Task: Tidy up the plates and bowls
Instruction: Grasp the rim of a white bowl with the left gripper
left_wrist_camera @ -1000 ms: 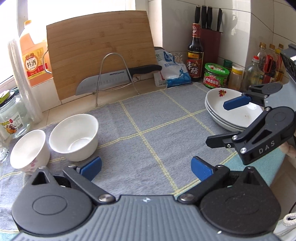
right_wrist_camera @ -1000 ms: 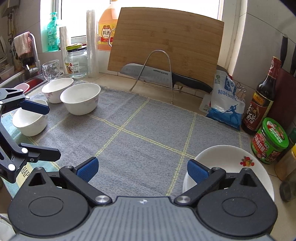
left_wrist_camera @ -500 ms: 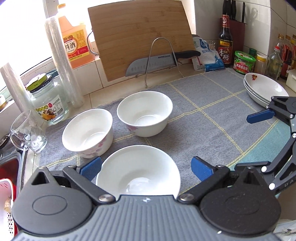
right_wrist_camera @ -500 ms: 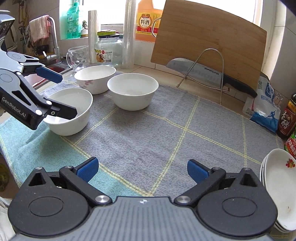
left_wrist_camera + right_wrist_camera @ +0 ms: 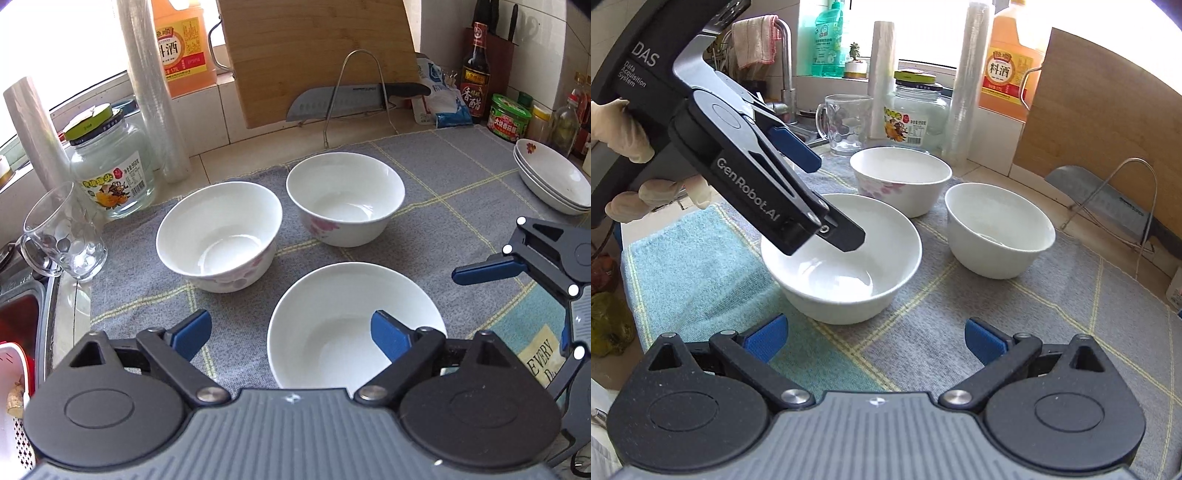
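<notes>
Three white bowls stand on the grey mat (image 5: 443, 177): a near plain bowl (image 5: 332, 332), a floral bowl (image 5: 218, 236) at the left and another bowl (image 5: 343, 195) behind. My left gripper (image 5: 290, 332) straddles the near bowl's left rim, with the right finger inside the bowl and the left finger outside, clear of the wall. Its jaws are closing. In the right wrist view my left gripper (image 5: 834, 199) reaches down into the near bowl (image 5: 849, 288). My right gripper (image 5: 873, 339) is open and empty just in front of that bowl. Stacked plates (image 5: 550, 177) sit at the far right.
A glass mug (image 5: 59, 236) and a jar (image 5: 110, 166) stand left of the bowls, beside the sink edge (image 5: 22, 306). A cutting board (image 5: 314, 55) and a knife on a wire rack (image 5: 354, 99) stand behind. Bottles and jars (image 5: 509, 118) line the back right. A gloved hand (image 5: 628, 136) holds the left gripper.
Both grippers have swung left from the plates to the bowls. The left gripper came down over the near bowl and its jaws narrowed. The right gripper stayed wide open.
</notes>
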### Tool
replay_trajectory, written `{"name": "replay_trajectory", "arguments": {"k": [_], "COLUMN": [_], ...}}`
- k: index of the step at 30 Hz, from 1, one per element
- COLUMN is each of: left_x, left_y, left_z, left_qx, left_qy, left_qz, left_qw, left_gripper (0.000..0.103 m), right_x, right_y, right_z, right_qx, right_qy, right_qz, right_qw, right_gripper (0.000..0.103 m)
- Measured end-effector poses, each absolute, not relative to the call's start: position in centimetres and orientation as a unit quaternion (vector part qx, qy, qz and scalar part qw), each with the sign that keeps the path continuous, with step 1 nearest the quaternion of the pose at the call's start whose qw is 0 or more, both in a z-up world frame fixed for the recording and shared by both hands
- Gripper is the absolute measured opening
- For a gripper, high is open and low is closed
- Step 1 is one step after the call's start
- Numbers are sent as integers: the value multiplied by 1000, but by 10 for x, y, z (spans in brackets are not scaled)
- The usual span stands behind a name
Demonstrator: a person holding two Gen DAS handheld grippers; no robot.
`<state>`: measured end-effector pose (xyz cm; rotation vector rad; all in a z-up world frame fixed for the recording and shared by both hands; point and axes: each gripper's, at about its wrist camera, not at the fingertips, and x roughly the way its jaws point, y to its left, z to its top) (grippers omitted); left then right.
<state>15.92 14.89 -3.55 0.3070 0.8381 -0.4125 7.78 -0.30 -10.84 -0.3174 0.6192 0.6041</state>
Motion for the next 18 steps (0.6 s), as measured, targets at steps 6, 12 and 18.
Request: {"name": "replay_trajectory", "arguments": {"k": [6, 12, 18], "left_x": [165, 165, 166], "left_y": [152, 150, 149], "left_z": [-43, -43, -45], "left_qx": [136, 133, 133], "left_qy": [424, 429, 432], "left_qz": [-213, -229, -238], "left_qw": [870, 864, 859], "left_gripper": [67, 53, 49], "right_x": [83, 80, 79], "right_y": [11, 15, 15], "right_z": [-113, -112, -112], "right_qx": [-155, -164, -162], "right_qy": [298, 292, 292], "right_qz": [303, 308, 308], "right_qw": [892, 891, 891], "right_gripper": [90, 83, 83]}}
